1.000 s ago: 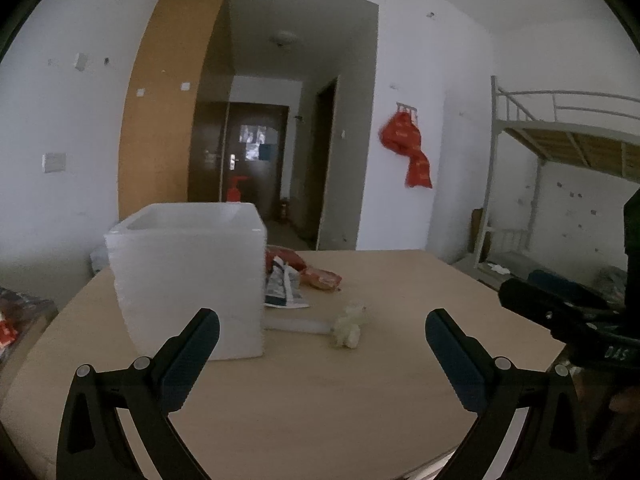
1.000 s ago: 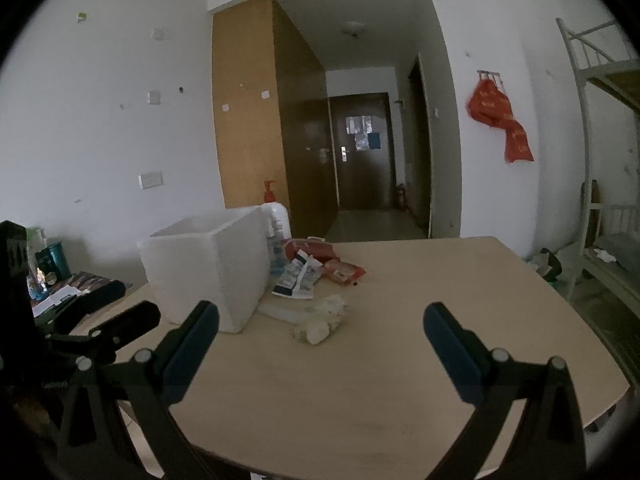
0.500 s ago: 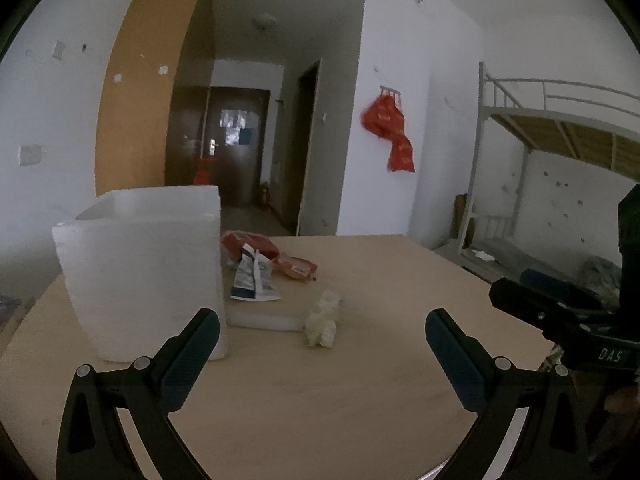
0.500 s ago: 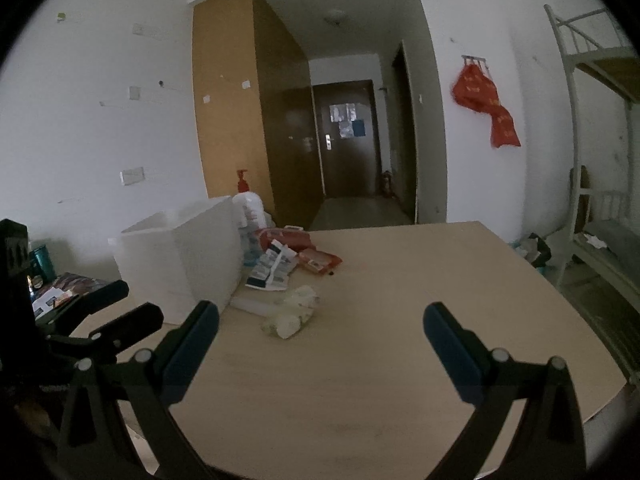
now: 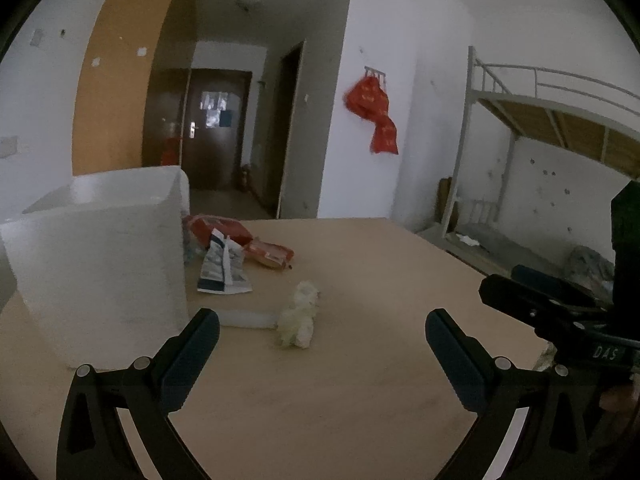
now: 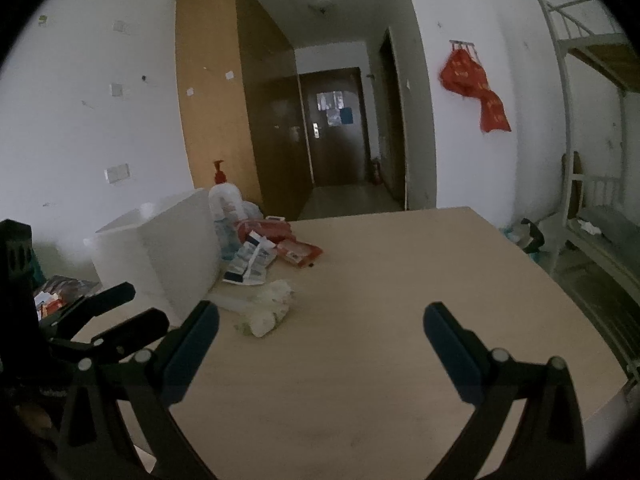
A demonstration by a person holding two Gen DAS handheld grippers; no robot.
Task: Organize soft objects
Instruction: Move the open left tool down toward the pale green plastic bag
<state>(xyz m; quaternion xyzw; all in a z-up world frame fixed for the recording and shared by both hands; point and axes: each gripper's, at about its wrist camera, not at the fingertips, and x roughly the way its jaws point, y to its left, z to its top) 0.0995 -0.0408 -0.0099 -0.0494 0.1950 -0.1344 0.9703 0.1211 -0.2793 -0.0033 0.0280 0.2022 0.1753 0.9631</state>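
The white box (image 5: 100,264) is now seen further left and the cream soft lump (image 5: 298,316) nearer.

A dim room with white walls. At the centre of the frame a dark wooden door (image 6: 334,126) closes a short hallway, with a tall orange-brown wardrobe (image 6: 216,120) to its left. Red cloth bags (image 6: 474,88) hang from a wall hook at upper right. A white metal bunk bed (image 5: 552,120) fills the right edge of the left view. A light wooden table (image 6: 380,320) spans the lower frame. A white pump bottle with a red top (image 6: 222,196) stands at mid-left. A wall switch plate (image 6: 117,174) sits on the left wall.
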